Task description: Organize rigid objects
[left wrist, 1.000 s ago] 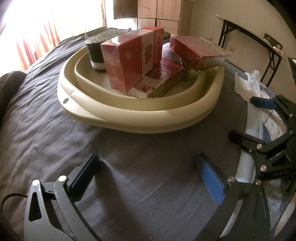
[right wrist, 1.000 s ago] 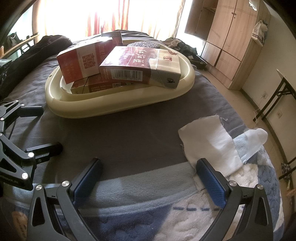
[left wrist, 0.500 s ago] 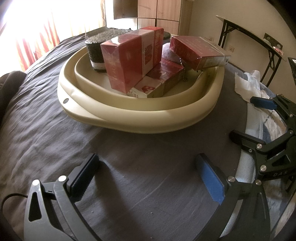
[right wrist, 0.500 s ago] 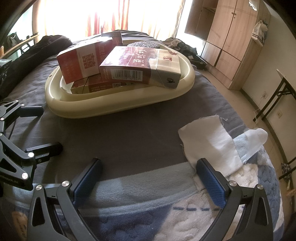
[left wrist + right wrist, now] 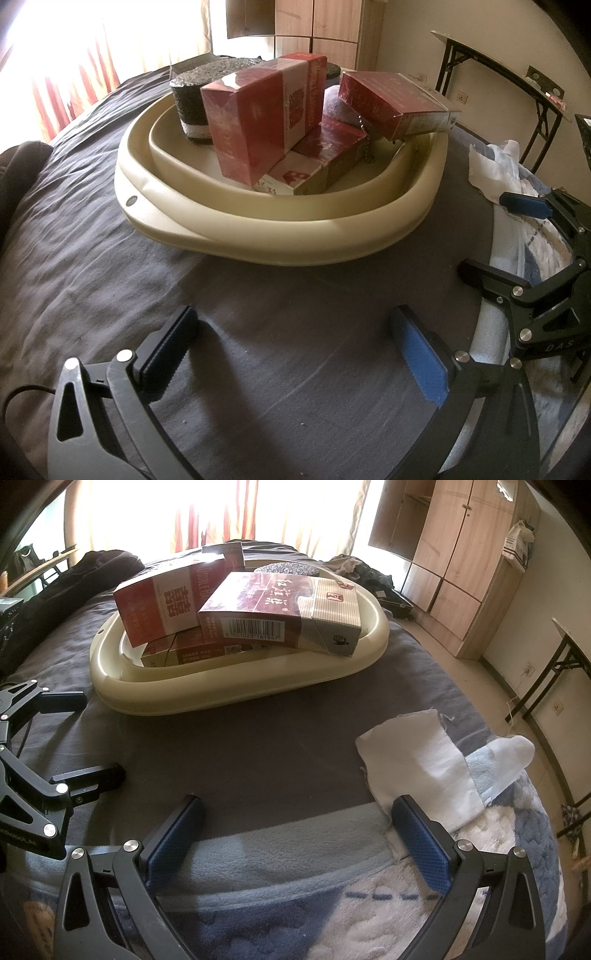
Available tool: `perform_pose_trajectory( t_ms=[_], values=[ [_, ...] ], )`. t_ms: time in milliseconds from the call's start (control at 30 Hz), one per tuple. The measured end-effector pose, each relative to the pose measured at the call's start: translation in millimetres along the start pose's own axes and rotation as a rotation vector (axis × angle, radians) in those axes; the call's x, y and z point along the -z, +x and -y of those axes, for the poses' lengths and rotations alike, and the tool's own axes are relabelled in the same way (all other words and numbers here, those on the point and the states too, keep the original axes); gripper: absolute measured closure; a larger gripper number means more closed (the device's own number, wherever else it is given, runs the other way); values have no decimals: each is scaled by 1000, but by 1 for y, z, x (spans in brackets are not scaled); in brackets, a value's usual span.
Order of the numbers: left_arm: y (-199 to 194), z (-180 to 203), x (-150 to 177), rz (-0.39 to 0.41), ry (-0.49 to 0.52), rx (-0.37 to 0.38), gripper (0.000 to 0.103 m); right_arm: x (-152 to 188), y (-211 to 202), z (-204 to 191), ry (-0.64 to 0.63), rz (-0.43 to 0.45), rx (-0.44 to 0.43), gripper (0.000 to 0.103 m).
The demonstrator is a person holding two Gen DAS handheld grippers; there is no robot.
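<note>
A cream oval basin [image 5: 280,229] [image 5: 236,694] sits on a dark grey bedsheet and holds several red cartons. One red carton [image 5: 258,118] [image 5: 166,605] stands tilted, another [image 5: 391,103] [image 5: 280,609] rests across the basin's rim, and a third [image 5: 317,162] lies beneath them. A dark speckled cylinder [image 5: 199,99] stands at the back of the basin. My left gripper [image 5: 295,350] [image 5: 62,734] hovers open over the sheet, short of the basin, holding nothing. To its right, my right gripper [image 5: 295,838] [image 5: 517,236] is open and empty over the blanket's edge.
A white cloth [image 5: 424,764] lies on a blue and white blanket [image 5: 332,915] at the bed's right. Dark clothing [image 5: 74,587] is heaped at the far left. A wooden wardrobe [image 5: 461,554] and a folding table [image 5: 517,74] stand beyond the bed.
</note>
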State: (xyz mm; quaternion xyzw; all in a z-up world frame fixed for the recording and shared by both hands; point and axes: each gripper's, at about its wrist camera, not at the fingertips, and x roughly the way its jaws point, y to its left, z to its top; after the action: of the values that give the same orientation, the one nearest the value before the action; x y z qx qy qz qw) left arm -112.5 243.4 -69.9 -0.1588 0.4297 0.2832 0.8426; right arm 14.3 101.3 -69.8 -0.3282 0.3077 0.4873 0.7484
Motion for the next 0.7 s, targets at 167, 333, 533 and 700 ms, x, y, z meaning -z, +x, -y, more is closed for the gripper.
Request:
perform_pose_trajectory(
  t_ms=[167, 333, 533, 700],
  values=[
    [1, 1, -1, 0, 0, 0, 0, 0, 0, 0, 0, 0, 0, 0],
    [1, 1, -1, 0, 0, 0, 0, 0, 0, 0, 0, 0, 0, 0],
    [0, 0, 0, 0, 0, 0, 0, 0, 0, 0, 0, 0, 0, 0],
    [0, 0, 0, 0, 0, 0, 0, 0, 0, 0, 0, 0, 0, 0]
  ],
)
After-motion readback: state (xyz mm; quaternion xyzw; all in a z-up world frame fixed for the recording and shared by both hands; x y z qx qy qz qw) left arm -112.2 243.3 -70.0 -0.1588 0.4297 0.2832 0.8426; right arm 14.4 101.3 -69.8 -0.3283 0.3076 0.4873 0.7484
